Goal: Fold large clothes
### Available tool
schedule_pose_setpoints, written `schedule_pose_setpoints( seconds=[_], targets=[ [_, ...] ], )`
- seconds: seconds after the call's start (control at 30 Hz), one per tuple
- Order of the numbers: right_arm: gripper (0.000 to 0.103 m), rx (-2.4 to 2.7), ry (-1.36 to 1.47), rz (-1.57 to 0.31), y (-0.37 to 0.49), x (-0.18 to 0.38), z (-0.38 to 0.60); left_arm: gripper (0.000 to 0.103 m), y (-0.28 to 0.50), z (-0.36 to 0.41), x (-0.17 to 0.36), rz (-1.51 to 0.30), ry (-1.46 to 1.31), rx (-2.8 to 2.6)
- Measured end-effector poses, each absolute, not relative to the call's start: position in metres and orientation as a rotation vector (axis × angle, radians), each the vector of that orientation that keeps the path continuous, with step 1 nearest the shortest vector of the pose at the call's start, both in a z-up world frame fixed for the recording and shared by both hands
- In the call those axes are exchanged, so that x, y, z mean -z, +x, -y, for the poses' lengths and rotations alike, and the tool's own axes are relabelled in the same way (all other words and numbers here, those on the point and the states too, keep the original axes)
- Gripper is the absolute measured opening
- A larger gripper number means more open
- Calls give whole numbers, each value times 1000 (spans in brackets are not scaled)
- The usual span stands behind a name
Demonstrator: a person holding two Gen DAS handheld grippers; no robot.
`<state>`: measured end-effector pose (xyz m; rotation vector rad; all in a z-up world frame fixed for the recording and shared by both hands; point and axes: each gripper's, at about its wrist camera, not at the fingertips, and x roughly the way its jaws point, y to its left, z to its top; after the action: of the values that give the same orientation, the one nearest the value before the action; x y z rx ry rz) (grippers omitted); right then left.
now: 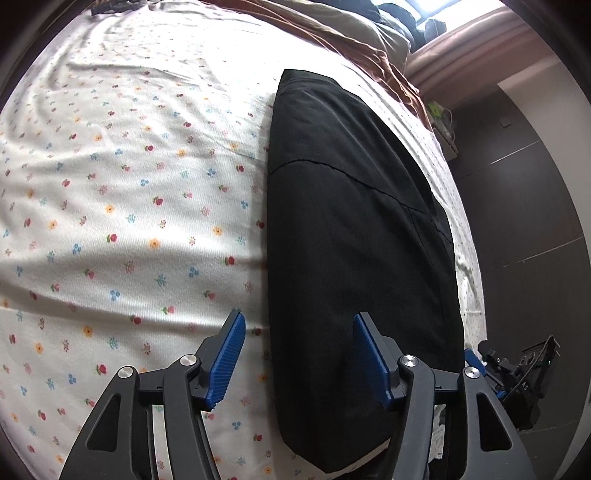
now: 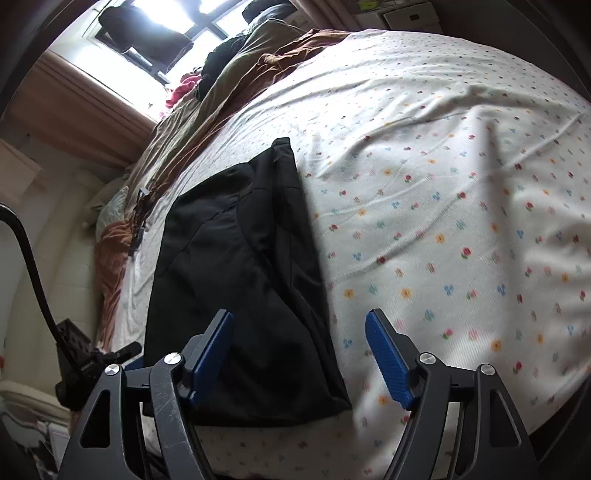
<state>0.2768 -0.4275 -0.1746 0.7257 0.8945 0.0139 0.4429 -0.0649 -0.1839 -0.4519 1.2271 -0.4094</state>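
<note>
A black garment [image 1: 351, 229] lies folded into a long narrow strip on the flowered white bed sheet [image 1: 129, 203]. It also shows in the right wrist view [image 2: 240, 277]. My left gripper [image 1: 299, 354] is open and empty, hovering above the garment's near left edge. My right gripper [image 2: 299, 354] is open and empty, above the garment's near right corner. The other gripper's body shows at the lower right of the left wrist view [image 1: 517, 373] and at the lower left of the right wrist view [image 2: 85, 362].
A brown and olive blanket [image 2: 229, 92] is bunched along the far side of the bed by a window [image 2: 155, 33]. The sheet [image 2: 443, 221] spreads wide beside the garment. A dark wardrobe wall [image 1: 524, 206] stands past the bed edge.
</note>
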Motion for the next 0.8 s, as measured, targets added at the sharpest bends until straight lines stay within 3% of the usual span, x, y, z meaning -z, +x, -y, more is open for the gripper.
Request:
schedule_pose_setpoints(
  seconds=[0.47, 0.8],
  targets=[
    [78, -220, 785, -1036, 383, 220, 458, 64, 514, 70, 200, -1205, -467, 399],
    [78, -358, 887, -1022, 432, 234, 465, 64, 565, 84, 207, -1187, -457, 419]
  ],
)
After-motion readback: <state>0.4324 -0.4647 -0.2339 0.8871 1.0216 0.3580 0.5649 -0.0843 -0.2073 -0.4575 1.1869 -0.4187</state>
